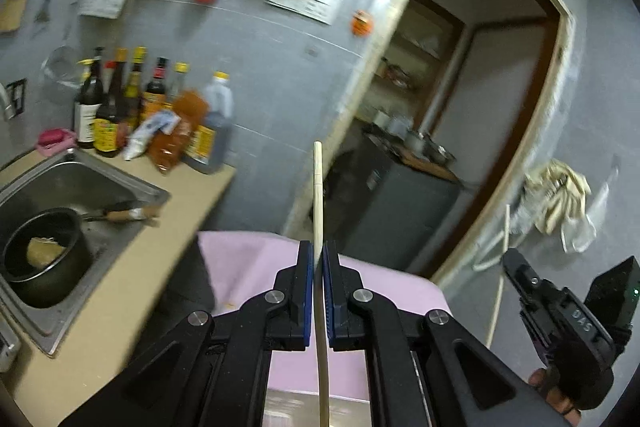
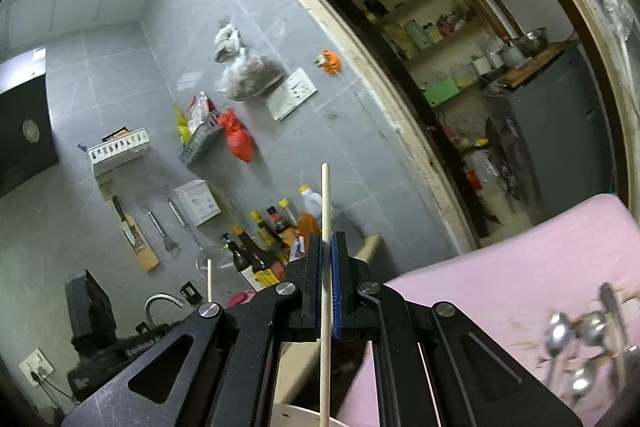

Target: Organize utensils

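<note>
In the left wrist view my left gripper [image 1: 318, 257] is shut on a pale wooden chopstick [image 1: 317, 195] that runs straight up between the blue pads, held above a pink cloth [image 1: 248, 259]. At the right edge of the same view my right gripper [image 1: 512, 265] holds a second thin chopstick [image 1: 500, 287]. In the right wrist view my right gripper [image 2: 326, 247] is shut on that chopstick [image 2: 326, 199], pointing level at the grey tiled wall. Several metal spoons [image 2: 580, 339] lie blurred on the pink cloth [image 2: 500, 287] at the lower right.
A steel sink [image 1: 132, 187] with a black pot [image 1: 40, 255] sits at the left in a beige counter [image 1: 132, 287]. Sauce bottles [image 1: 132, 107] stand against the wall. An open doorway [image 1: 480, 107] leads to a storeroom. A white round rim [image 2: 300, 415] shows below the right gripper.
</note>
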Demonstrator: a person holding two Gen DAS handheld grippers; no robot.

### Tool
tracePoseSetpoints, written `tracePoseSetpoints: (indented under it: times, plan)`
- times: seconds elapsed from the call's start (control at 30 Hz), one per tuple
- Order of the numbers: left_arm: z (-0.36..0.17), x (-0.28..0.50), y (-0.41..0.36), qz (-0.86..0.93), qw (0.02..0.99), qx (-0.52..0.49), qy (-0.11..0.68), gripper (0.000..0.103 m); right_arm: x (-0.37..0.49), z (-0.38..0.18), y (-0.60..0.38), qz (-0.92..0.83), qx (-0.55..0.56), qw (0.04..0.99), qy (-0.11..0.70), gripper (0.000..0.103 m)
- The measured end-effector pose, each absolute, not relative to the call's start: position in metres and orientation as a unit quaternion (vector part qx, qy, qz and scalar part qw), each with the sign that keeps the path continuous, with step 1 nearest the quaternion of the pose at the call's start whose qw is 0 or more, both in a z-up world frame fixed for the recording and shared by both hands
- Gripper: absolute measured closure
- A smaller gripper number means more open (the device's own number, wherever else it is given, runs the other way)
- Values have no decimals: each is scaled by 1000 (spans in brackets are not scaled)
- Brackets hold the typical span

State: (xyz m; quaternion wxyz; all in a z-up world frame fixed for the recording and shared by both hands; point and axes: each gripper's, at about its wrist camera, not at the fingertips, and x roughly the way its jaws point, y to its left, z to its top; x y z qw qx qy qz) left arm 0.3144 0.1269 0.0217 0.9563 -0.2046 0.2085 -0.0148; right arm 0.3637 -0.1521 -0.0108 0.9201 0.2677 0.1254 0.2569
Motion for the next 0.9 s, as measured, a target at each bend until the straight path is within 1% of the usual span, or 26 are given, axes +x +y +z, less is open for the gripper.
tracePoseSetpoints:
  times: [0.2, 0.4, 0.7, 0.9]
  plan:
    - [-15, 313, 165, -20, 956, -232, 180, 98, 351, -37, -119, 224, 241, 939, 100, 99]
    - [-43, 313, 172, -25, 958, -239, 158, 98, 344, -63, -115, 198, 218, 951, 90, 99]
    - [-66, 303, 146, -19, 976, -180, 123, 98, 336, -75, -97, 207, 140, 964, 94, 99]
    - [-76, 295, 132, -26, 980, -146, 135, 98, 328, -81, -98, 216, 122, 963, 107, 99]
